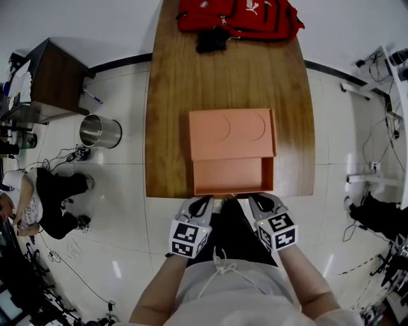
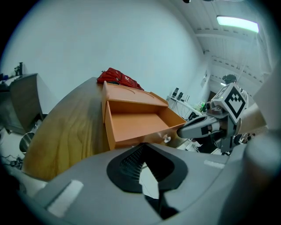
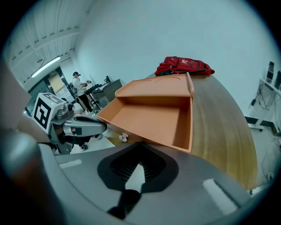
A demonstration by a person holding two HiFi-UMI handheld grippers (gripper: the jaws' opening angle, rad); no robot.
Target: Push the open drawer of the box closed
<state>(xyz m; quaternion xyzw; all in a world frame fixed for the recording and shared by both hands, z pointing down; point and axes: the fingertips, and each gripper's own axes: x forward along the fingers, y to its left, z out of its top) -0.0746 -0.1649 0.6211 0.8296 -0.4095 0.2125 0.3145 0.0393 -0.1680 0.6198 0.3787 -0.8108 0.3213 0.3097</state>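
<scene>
An orange box (image 1: pixel 231 132) sits on the wooden table (image 1: pixel 171 95), and its drawer (image 1: pixel 233 176) is pulled out toward the table's front edge. The drawer is empty, with a small clear knob (image 2: pixel 167 139) on its front. My left gripper (image 1: pixel 203 204) is shut just in front of the drawer's left part. At the same height, my right gripper (image 1: pixel 259 201) is shut before the drawer's right part. Neither one holds anything. The left gripper view shows the right gripper (image 2: pixel 197 127) close to the drawer front. The left gripper (image 3: pixel 83 128) appears likewise in the right gripper view.
A red bag (image 1: pixel 239 16) lies at the table's far end. Left of the table stand a metal bin (image 1: pixel 100 130) and a dark side table (image 1: pixel 46 76). A person (image 1: pixel 44 197) sits on the floor at the left, amid cables.
</scene>
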